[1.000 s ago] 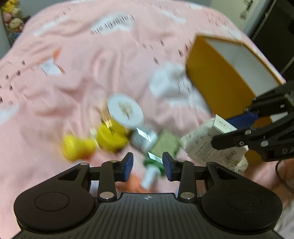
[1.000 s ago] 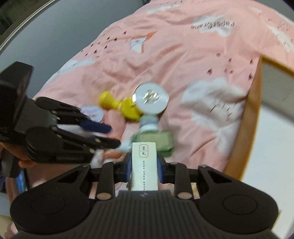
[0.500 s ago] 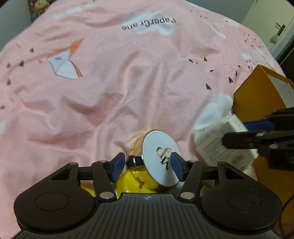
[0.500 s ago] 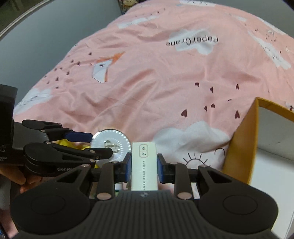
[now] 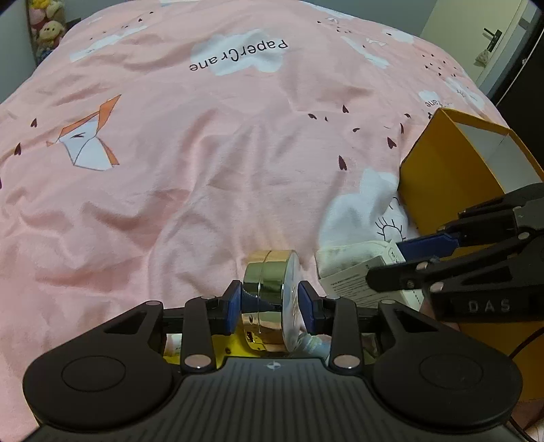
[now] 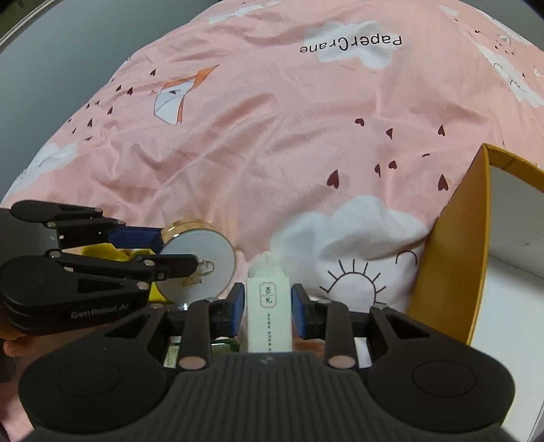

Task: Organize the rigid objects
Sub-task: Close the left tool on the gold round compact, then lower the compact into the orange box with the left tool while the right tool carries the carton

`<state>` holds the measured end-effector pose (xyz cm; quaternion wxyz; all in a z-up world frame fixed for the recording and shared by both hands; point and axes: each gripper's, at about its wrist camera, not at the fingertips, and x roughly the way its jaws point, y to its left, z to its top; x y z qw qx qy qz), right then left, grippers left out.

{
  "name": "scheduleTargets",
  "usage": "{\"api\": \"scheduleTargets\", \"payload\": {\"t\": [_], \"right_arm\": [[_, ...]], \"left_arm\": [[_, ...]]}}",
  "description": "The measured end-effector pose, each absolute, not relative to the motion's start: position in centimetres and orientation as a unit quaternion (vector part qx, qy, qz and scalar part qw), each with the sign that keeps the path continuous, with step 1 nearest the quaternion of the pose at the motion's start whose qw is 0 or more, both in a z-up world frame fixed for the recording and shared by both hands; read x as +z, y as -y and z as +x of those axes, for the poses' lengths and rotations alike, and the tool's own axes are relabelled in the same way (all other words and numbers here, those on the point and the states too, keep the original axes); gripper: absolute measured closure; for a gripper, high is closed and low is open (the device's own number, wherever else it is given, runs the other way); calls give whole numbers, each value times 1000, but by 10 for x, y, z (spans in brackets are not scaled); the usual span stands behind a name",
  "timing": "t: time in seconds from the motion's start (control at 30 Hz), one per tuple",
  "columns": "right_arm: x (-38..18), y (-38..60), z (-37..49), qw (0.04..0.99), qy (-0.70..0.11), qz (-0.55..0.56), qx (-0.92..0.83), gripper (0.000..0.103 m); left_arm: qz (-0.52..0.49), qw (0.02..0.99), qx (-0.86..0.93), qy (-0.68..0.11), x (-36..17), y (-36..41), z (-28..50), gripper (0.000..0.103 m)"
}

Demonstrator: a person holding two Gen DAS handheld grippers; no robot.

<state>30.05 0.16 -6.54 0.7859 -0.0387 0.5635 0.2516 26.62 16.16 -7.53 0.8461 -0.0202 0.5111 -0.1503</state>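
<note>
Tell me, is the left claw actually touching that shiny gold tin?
Touching. In the left wrist view, the left claw has both blue pads pressed flat against the gold tin, one on each face, with no gap.

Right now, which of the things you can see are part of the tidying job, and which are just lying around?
Part of the job:
- gold compact, clamped in the left gripper
- white carton, clamped in the right gripper
- orange box, open, at the right

Just lying about:
- pink bedspread
- stuffed toys, far corner
- door
</note>
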Motion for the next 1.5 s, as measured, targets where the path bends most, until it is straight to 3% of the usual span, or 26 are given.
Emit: {"api": "scheduleTargets", "payload": {"t": [0.13, 0.17, 0.2, 0.43, 0.87, 1.17, 1.33, 1.5], "right_arm": [[-71, -5, 300, 772, -582, -46, 251, 68], [-73, -5, 300, 769, -587, -47, 251, 68], [-74, -5, 300, 767, -589, -45, 250, 76], [-72, -4, 296, 773, -581, -43, 251, 76], [15, 47, 248, 818, -496, 5, 291, 76], [76, 143, 202, 856, -436, 82, 265, 76], [69, 200, 191, 872, -434, 96, 205, 76], [42, 239, 201, 877, -444, 113, 145, 76]], "left_arm": [[-41, 837, -157, -523, -86, -157, 273, 64], [-35, 838, -156, -522, -89, -154, 273, 65], [-29, 840, -156, -519, -90, -152, 272, 67], [-35, 854, -135, -501, -77, -154, 260, 71], [-67, 886, -161, -430, 12, -144, 196, 71], [-72, 877, -252, -403, 60, -79, 169, 71], [-43, 862, -293, -410, 60, -23, 179, 71], [2, 843, -268, -467, 29, 38, 206, 71]]}}
